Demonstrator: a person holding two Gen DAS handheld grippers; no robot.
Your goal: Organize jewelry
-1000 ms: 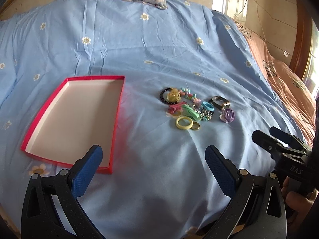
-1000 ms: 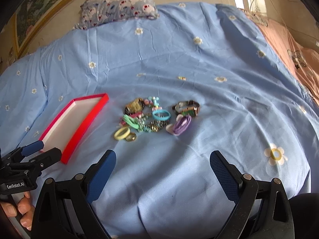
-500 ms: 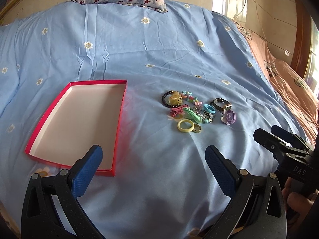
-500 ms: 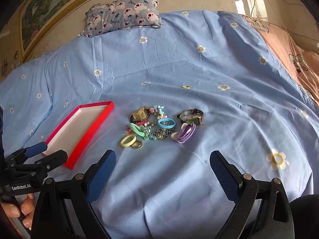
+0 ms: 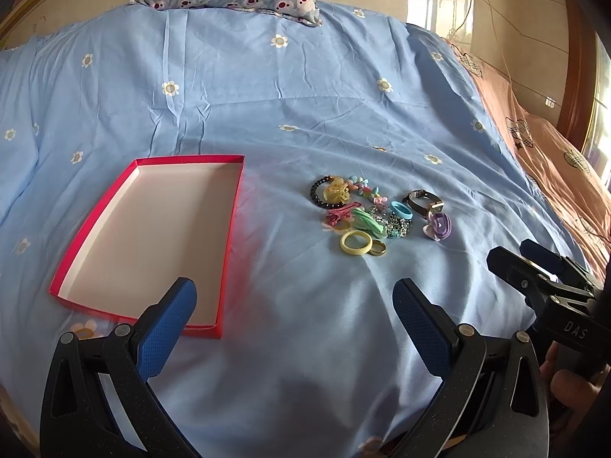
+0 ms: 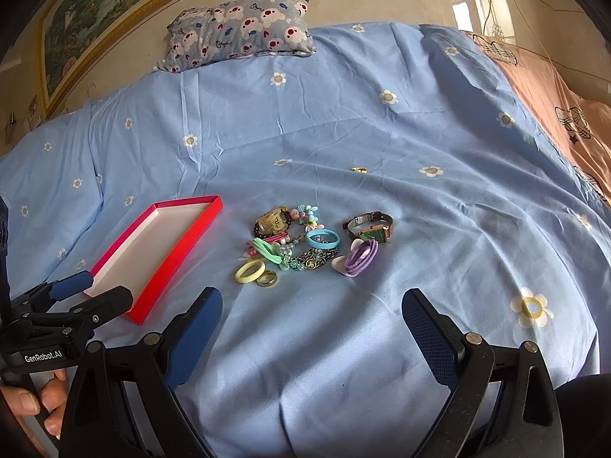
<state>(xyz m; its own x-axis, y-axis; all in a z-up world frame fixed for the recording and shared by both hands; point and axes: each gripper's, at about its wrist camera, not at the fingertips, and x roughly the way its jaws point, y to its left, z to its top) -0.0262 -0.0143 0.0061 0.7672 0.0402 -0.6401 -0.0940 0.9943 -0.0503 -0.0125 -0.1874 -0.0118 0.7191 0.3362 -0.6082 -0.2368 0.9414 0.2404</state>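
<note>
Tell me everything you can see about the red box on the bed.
The red box is a shallow, open rectangular tray, seemingly cardboard, with thin red walls and a plain white inside holding nothing. It lies flat on the blue flowered sheet, left of the jewelry pile and apart from it. Neither gripper touches it.

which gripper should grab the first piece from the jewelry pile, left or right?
Right, probably. The right gripper faces the jewelry pile head-on, open and empty. The left gripper sits nearer the red tray, pile off to its right.

Tiny gold item (image 6: pixel 359 170) beyond the jewelry pile (image 6: pixel 305 248), unidentifiable.
</note>
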